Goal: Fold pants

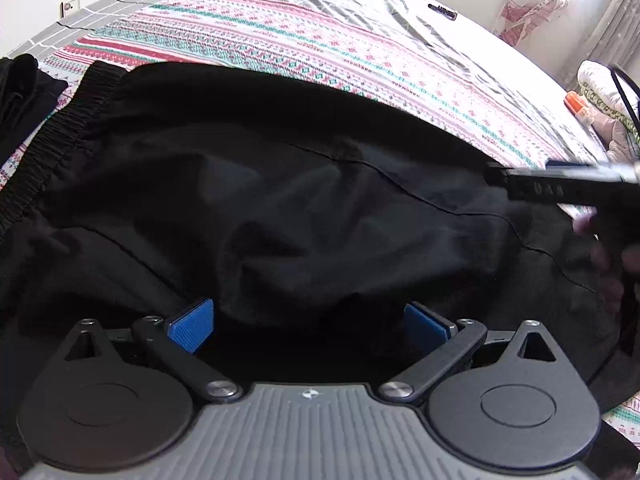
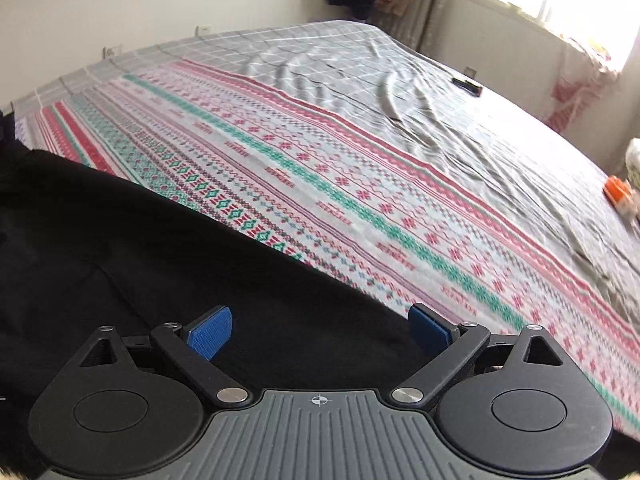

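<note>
Pants of crumpled black fabric lay on the patterned bed — we held left fingers and right fingers apart, ungripped; next, we judged, pinch an edge.

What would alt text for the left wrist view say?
Black pants lie spread on a patterned blanket on a bed, elastic waistband at left. The left gripper hovers open over them, blue pads apart; the right gripper enters from the right.
</note>
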Demonstrator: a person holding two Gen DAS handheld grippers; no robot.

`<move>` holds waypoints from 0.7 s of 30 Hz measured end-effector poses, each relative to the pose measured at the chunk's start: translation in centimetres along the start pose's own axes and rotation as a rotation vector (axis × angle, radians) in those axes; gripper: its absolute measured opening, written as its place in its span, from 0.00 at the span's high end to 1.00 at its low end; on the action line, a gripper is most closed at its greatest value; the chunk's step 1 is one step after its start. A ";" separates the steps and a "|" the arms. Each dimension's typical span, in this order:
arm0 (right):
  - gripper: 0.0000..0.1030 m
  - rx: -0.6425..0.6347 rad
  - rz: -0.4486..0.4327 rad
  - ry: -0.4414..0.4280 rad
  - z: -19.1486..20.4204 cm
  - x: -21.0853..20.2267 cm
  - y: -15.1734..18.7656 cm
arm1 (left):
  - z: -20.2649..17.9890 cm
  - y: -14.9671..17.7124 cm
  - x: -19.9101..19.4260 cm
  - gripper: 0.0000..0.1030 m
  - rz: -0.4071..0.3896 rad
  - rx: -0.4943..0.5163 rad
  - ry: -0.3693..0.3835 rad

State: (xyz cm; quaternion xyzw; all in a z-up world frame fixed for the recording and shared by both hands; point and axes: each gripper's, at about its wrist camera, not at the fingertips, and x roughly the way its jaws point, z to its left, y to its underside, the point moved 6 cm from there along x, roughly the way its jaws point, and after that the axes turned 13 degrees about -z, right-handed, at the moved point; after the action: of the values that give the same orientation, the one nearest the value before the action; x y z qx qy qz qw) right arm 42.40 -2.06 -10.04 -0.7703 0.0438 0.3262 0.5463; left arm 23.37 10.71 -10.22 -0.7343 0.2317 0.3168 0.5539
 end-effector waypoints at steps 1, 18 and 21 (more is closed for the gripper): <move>0.08 -0.021 0.004 -0.003 0.3 0.8 -0.3 | -0.1 0.1 0.2 0.00 0.005 0.002 -0.003; 0.60 0.097 0.051 -0.158 1.6 7.2 -1.0 | -1.0 0.2 1.7 0.00 -0.007 0.090 -0.027; 0.89 0.119 0.065 -0.216 2.3 7.1 -1.4 | -1.3 0.2 1.9 0.00 -0.010 0.098 -0.030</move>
State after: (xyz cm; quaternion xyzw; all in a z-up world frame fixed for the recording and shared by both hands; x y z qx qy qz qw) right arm 47.48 2.57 -13.28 -0.6949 0.0291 0.4217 0.5818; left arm 24.83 9.40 -11.50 -0.7023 0.2351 0.3134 0.5944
